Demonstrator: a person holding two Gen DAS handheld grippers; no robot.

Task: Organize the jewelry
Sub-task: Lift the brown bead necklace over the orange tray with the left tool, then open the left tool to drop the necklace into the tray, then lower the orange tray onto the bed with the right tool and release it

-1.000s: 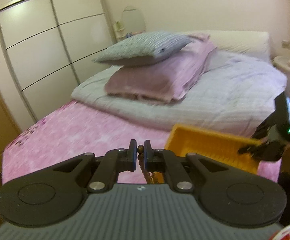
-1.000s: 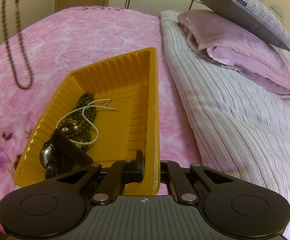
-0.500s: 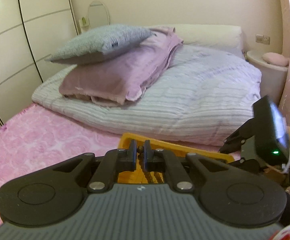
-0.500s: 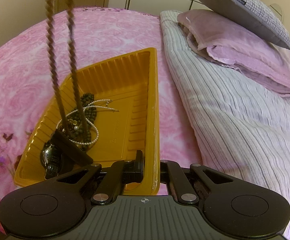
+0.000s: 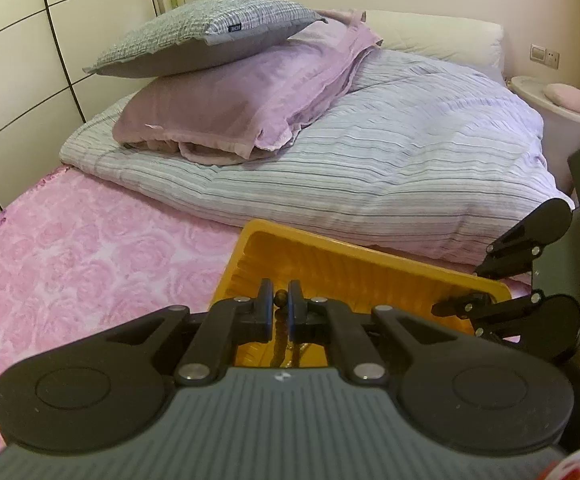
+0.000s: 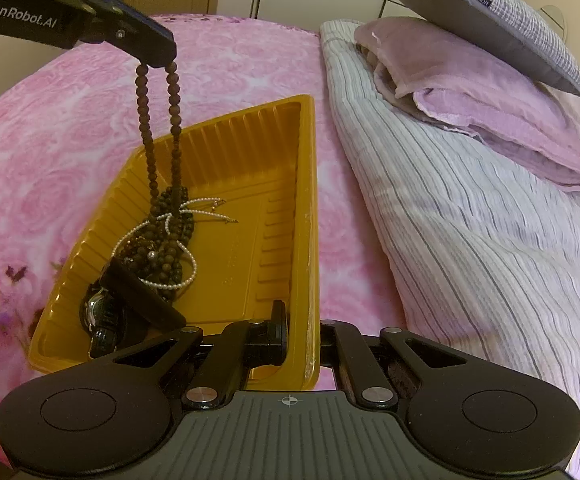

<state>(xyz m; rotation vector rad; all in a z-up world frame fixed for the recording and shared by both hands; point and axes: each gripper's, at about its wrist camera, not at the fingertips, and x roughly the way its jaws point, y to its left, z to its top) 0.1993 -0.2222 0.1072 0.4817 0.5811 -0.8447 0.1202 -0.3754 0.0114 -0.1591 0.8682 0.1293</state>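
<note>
holding tray containing bead necklace

Both grippers closed, each on something.

The left gripper hangs raised, fingertips pinched on a bead string that dangles below it. The right gripper sits low, one finger inside a tray wall, its partner outside, clamping it.

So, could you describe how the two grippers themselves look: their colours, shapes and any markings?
Both are matte black. The left gripper has two flat fingers on linkage arms with silver pivot screws, two round discs, and a grey ribbed body with a small white logo. From the right wrist view, its side reads "GenRobot.AI" in white. The right gripper has the same build, with a crosshair mark.
</note>
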